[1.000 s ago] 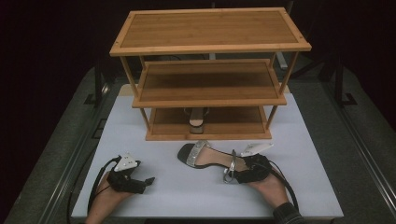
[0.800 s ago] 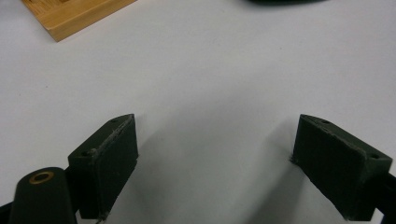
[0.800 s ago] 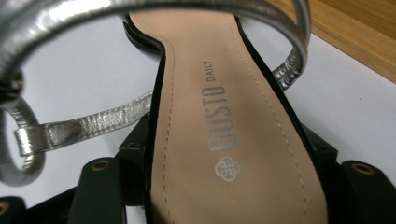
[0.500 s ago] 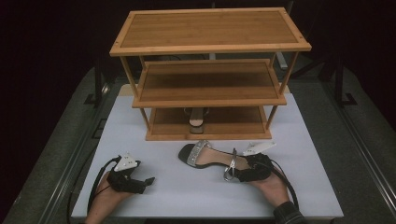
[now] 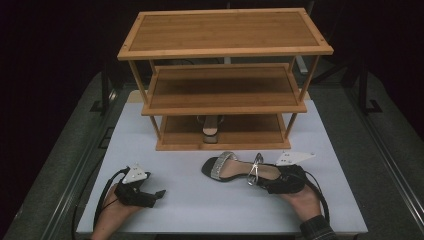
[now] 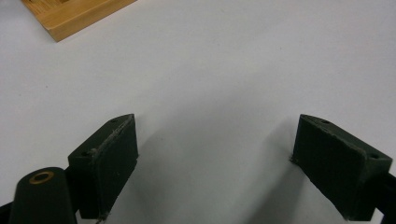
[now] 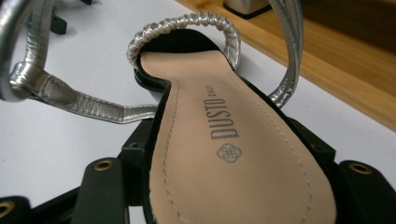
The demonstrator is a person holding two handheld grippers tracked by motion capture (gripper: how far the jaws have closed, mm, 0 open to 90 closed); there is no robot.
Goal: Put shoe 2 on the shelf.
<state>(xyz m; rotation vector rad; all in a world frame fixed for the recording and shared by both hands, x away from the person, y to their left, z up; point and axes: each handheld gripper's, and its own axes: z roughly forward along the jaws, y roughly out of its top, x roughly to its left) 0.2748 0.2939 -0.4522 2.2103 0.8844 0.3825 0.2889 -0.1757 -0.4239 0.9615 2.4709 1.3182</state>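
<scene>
Black hand-held gripper [image 5: 265, 181], plaid cuff [image 5: 317, 229]

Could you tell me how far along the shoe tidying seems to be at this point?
Done: one sandal sits on the bottom shelf of the bamboo rack. In hand: the right gripper is shut on the heel of the second sandal, which lies on the table in front of the rack. The left gripper rests open, empty. Left, probably: shelving the second sandal.

A rack [image 5: 225, 75] is set at the back of the tabletop [image 5: 190, 200], a shoe [image 5: 210, 128] on its bottom shelf, a sandal [image 5: 240, 171] laid before it in the right tongs [image 5: 280, 181], the left tongs [image 5: 150, 199] well apart at the left.
</scene>
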